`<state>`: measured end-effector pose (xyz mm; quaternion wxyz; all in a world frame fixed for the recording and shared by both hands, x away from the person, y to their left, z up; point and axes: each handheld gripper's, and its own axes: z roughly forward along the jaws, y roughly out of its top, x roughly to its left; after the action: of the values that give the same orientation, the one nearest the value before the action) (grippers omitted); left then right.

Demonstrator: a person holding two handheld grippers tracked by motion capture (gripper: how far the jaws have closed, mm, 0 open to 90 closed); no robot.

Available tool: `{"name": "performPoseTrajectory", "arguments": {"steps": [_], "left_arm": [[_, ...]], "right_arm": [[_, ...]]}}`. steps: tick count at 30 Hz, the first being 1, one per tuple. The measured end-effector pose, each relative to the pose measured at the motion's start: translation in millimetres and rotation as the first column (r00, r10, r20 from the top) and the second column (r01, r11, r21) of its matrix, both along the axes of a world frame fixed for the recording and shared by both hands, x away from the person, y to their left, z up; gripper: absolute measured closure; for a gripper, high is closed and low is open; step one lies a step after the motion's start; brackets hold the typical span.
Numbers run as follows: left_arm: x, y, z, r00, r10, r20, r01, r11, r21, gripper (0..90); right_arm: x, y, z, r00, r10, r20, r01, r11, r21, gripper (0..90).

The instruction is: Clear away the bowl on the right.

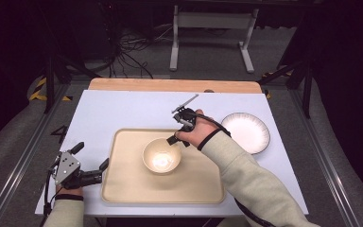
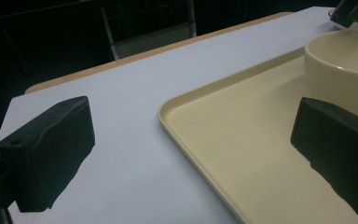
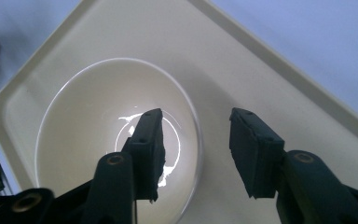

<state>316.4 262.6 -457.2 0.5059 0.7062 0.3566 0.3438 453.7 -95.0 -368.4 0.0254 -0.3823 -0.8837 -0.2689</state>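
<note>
White table (image 1: 123, 111), tray (image 1: 123, 182), bowl (image 1: 161, 155) rim between open right gripper (image 3: 196, 154) jaws

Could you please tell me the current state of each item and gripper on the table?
Bowl: upright, empty, on the tray.
Tray: flat, holding the bowl.
Plate: empty, beside the tray.
Right gripper: open, fingers straddling the bowl's rim.
Left gripper: open, at the tray's edge.
</note>
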Motion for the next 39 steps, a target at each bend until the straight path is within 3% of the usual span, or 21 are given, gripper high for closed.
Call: {"name": "performPoseTrajectory", "arguments": {"steps": [4, 11, 14, 15, 19, 22, 24, 26, 27, 28, 29, 33, 34, 35, 36, 37, 39], "left_arm": [[-0.2, -0.3, -0.1, 1.0000, 0.000, 0.000, 0.000, 1.0000, -0.001, 0.3], [0.3, -0.5, 0.0, 1.0000, -0.002, -0.001, 0.002, 1.0000, 0.003, 0.3], [0.9, -1.3, 0.0, 1.0000, 0.002, -0.004, -0.002, 1.0000, 0.007, 0.3], [1.1, -2.0, -0.1, 1.0000, 0.000, -0.004, 0.000, 1.0000, 0.009, 0.3], [1.8, -2.5, -0.1, 1.0000, 0.001, -0.007, -0.001, 1.0000, 0.008, 0.3], [0.8, -2.3, -0.1, 0.9999, -0.008, -0.008, 0.008, 0.9999, 0.010, 0.3], [1.3, -2.3, -0.1, 0.9999, -0.008, -0.007, 0.008, 0.9999, 0.009, 0.3], [1.4, -2.1, 0.0, 1.0000, -0.006, -0.008, 0.006, 1.0000, 0.008, 0.3], [1.5, -1.9, 0.0, 1.0000, -0.005, -0.009, 0.005, 1.0000, 0.007, 0.3], [1.6, -1.8, 0.0, 1.0000, -0.005, -0.007, 0.005, 1.0000, 0.007, 0.3], [1.5, -1.8, 0.0, 0.9999, -0.006, -0.008, 0.006, 1.0000, 0.006, 0.3], [1.9, -1.5, 0.1, 0.9999, -0.006, -0.008, 0.006, 0.9999, 0.008, 0.3], [1.9, -1.4, 0.1, 1.0000, -0.006, -0.008, 0.006, 1.0000, 0.008, 0.3], [1.8, -1.4, 0.1, 1.0000, -0.005, -0.009, 0.005, 1.0000, 0.005, 0.3], [1.8, -1.3, 0.1, 0.9999, -0.005, -0.010, 0.005, 1.0000, 0.002, 0.3], [1.9, -1.1, 0.1, 0.9999, -0.006, -0.009, 0.006, 1.0000, -0.001, 0.3], [1.9, -0.9, 0.1, 0.9999, -0.005, -0.010, 0.005, 1.0000, -0.004, 0.3]], "right_arm": [[-4.6, -3.9, 6.7, 0.9969, 0.022, 0.075, -0.023, 1.000, 0.005, 48.1], [-14.7, -8.9, 14.5, 0.9844, 0.071, 0.161, -0.074, 0.997, 0.017, 41.1], [-18.9, -12.6, 15.6, 0.9735, 0.101, 0.205, -0.108, 0.994, 0.023, 37.9], [-21.8, -16.7, 15.9, 0.9626, 0.123, 0.242, -0.133, 0.991, 0.029, 35.9], [-26.1, -25.7, 17.2, 0.9533, 0.135, 0.270, -0.156, 0.986, 0.058, 33.0], [-31.8, -37.3, 19.2, 0.9364, 0.134, 0.324, -0.175, 0.979, 0.101, 28.3], [-35.6, -43.7, 19.7, 0.9204, 0.142, 0.364, -0.201, 0.971, 0.129, 26.6], [-37.5, -46.3, 19.6, 0.9152, 0.143, 0.377, -0.209, 0.968, 0.140, 26.2], [-39.8, -49.2, 18.9, 0.9068, 0.145, 0.396, -0.219, 0.965, 0.147, 25.4], [-43.6, -53.3, 16.7, 0.8896, 0.154, 0.430, -0.243, 0.956, 0.162, 24.3], [-43.6, -53.3, 16.7, 0.8896, 0.154, 0.430, -0.243, 0.956, 0.162, 24.3], [-47.5, -59.1, 12.5, 0.8723, 0.145, 0.467, -0.255, 0.950, 0.182, 23.9], [-47.9, -60.7, 11.8, 0.8636, 0.142, 0.484, -0.258, 0.949, 0.183, 23.2], [-48.8, -62.3, 11.1, 0.8485, 0.135, 0.512, -0.265, 0.945, 0.190, 22.0], [-48.8, -62.3, 11.1, 0.8485, 0.135, 0.512, -0.265, 0.945, 0.190, 22.0], [-49.3, -62.9, 11.0, 0.8410, 0.132, 0.525, -0.268, 0.944, 0.194, 21.4], [-50.9, -64.9, 10.7, 0.8141, 0.127, 0.567, -0.286, 0.937, 0.201, 20.8]]}}
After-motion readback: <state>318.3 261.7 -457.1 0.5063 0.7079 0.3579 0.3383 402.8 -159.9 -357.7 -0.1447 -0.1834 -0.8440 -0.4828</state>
